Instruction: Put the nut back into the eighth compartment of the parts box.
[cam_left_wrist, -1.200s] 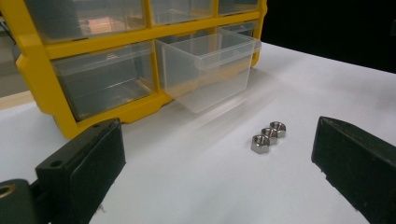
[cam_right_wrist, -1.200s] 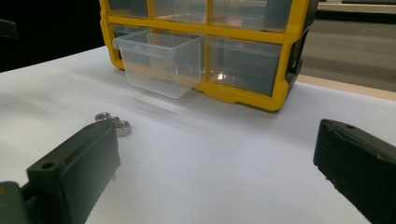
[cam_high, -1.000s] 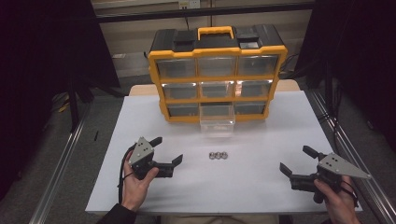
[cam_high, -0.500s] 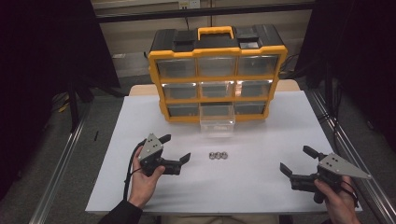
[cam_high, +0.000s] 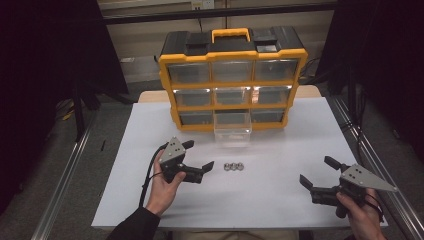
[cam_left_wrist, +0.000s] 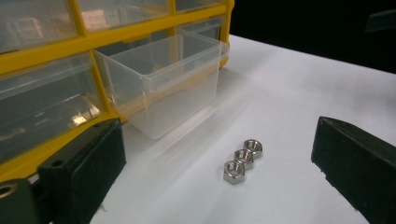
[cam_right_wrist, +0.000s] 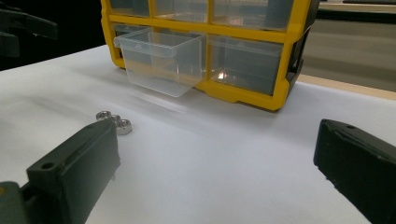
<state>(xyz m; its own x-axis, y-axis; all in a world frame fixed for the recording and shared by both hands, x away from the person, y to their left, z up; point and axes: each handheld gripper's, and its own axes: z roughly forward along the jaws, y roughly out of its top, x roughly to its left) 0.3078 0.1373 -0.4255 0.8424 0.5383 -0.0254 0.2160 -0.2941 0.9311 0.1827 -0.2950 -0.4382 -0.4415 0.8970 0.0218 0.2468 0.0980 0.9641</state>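
Three steel hex nuts lie touching in a short row on the white table top, in front of a yellow and black drawer organizer. Its bottom middle clear drawer is pulled out and looks empty. My left gripper is open just left of the nuts, with nothing between its fingers. In the left gripper view the nuts lie between the two jaws, a little ahead, with the drawer behind them. My right gripper stands open and empty at the front right, well away from the nuts.
The organizer's other drawers are shut. The white sheet ends near the person's side, and metal rails run along both table sides. A strip of bare wooden table shows past the organizer in the right gripper view.
My left gripper has moved right and slightly forward, toward the nuts, staying open. The right gripper and the nuts have not moved.
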